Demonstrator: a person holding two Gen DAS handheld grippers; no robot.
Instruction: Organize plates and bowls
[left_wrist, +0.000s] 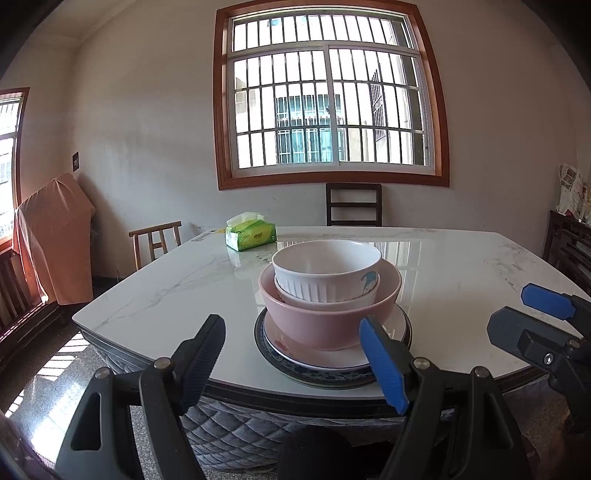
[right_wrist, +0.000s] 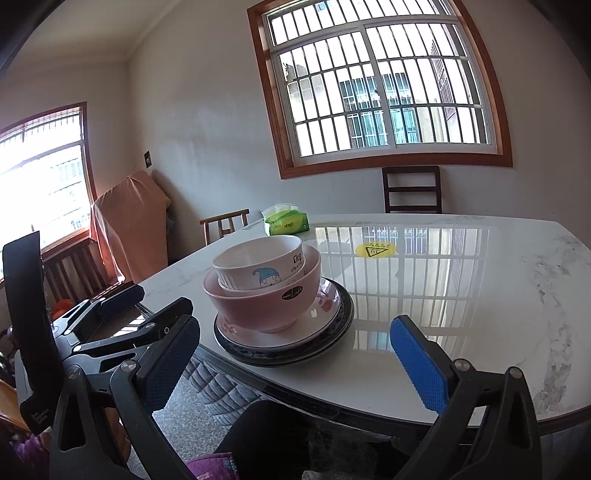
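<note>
While empty, left gripper before stack.

Home dining room: marble table, wooden chairs, barred window.

On the white bowl with the blue-hat drawing: big dark letters "cg", then small words starting "Life", rest too small to read. On the pink bowl: a dark round label, writing unclear. On the bench: a yellow round sticker with a warning triangle. On the green tissue pack: print too small to read.
</note>
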